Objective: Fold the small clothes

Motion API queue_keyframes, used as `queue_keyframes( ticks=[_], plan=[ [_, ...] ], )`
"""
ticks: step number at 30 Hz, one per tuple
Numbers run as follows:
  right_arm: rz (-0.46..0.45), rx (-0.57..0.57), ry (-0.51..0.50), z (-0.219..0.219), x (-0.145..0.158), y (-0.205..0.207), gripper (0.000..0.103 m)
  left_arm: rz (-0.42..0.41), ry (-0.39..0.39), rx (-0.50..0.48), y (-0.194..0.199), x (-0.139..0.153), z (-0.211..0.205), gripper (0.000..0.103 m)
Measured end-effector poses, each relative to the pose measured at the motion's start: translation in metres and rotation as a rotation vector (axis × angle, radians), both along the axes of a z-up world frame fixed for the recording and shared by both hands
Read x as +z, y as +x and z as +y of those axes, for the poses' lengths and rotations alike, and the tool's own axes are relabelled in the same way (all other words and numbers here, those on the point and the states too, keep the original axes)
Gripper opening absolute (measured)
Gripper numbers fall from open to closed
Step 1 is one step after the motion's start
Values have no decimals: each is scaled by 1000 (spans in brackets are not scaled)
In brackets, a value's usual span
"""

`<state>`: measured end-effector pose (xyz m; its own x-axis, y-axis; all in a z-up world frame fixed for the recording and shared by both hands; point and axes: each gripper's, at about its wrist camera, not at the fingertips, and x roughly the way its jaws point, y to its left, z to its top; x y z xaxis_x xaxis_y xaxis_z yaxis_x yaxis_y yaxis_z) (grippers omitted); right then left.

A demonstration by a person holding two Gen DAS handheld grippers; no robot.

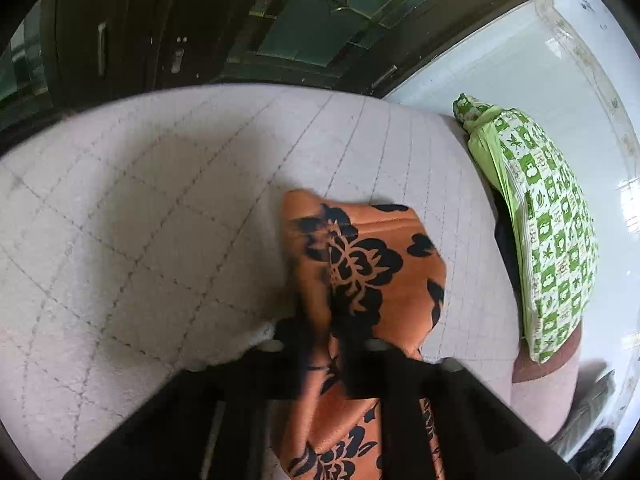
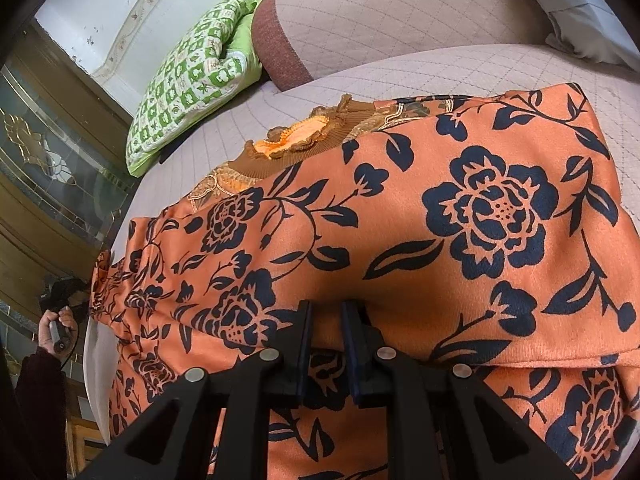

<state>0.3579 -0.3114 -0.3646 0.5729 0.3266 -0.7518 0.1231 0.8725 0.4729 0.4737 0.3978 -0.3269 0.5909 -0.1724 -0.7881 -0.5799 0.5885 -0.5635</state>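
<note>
Garment point(image 2: 400, 240) lies spread on the bed point(image 1: 160, 200), its length running between my hands: left fingers point(image 1: 332, 344) clamp one end, right fingers point(image 2: 326, 320) pinch its near fold.

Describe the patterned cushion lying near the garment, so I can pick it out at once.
Start at the pale quilted bed cover under the orange garment with dark blue flowers. Go to the bed's edge nearest the white wall: there lies the green-and-white checked cushion, with plain lime-green fabric bunched at one end. It is the only green thing there.
</note>
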Motion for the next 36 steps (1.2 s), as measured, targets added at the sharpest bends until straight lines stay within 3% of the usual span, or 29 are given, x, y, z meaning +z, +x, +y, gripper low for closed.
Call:
queue_keyframes(
  ticks=[4, 7, 11, 16, 21, 26, 31, 34, 36],
  plan=[
    [2, -3, 13, -1, 0, 0, 18, -41, 0, 8, -5, 8, -3, 5],
    [7, -13, 39, -4, 1, 0, 18, -90, 33, -31, -9, 34, -17, 5],
    [-14, -51, 54, -12, 8, -4, 18, -175, 92, -127, -12, 90, -53, 5],
    [-65, -131, 83, -36, 23, -10, 18, -249, 165, -301, -18, 156, -132, 5],
    [-103, -244, 167, -74, 34, -20, 18, -301, 207, -525, -19, 197, -255, 5],
    [-134, -370, 271, -118, 39, -34, 18, -332, 181, -762, -29, 202, -392, 5],
    [-178, -453, 347, -155, 48, -46, 17, -302, 68, -957, -48, 173, -522, 5],
    [-195, -489, 383, -174, 52, -52, 18, -263, 22, -1073, -62, 147, -581, 6],
    [-199, -503, 397, -185, 53, -56, 20, -240, 1, -1113, -72, 135, -593, 12]
  ],
)
